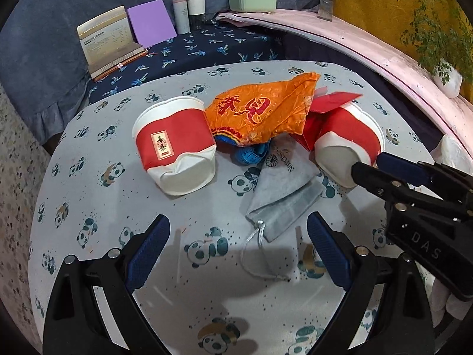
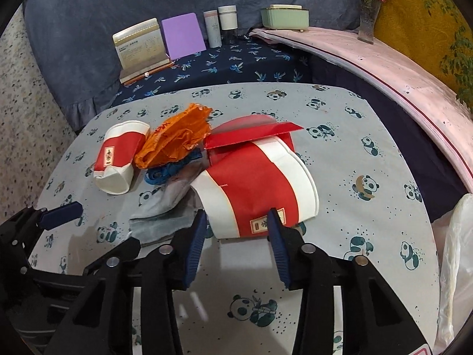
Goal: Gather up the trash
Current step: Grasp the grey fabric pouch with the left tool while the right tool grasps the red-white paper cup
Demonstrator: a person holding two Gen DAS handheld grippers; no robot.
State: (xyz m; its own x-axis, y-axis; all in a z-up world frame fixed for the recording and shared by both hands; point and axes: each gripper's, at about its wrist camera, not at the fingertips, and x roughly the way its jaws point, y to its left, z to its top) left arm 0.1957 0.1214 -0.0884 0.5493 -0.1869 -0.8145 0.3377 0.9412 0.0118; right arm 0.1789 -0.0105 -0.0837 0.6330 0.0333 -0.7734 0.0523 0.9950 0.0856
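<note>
Two crushed red-and-white paper cups lie on their sides on the panda-print tablecloth [image 1: 88, 159], with the rest of the litter heaped between them. Farthest left is the left-hand cup [image 1: 174, 145], its dented base toward the cameras; next come the crumpled orange wrapper [image 1: 260, 112], a bit of blue tape [image 1: 251, 156] under it, a grey drawstring pouch [image 1: 280, 189], a red card flap [image 1: 334, 103] and the right-hand cup [image 2: 257, 183].

The left gripper [image 1: 239, 251] hangs spread and empty above bare cloth, the pouch's cord just ahead of it and the left-hand cup ahead and to its left, clear of both fingers. The right gripper [image 2: 236, 230] is the nearer to trash: its blue pads bracket the lower edge of the right-hand cup, one each side, and seem to touch the wall, though I cannot tell whether they truly pinch it. That cup's long axis runs away from the fingers, mouth to the far right, so the fingers sit across its width near the base. I judge this cup to be the first pick.

Behind the table stand a booklet [image 1: 109, 41], a purple board [image 1: 150, 23], two canisters [image 1: 189, 9] and a green box [image 1: 251, 0]. A pale plastic bag [image 2: 455, 254] shows at the right table edge.
</note>
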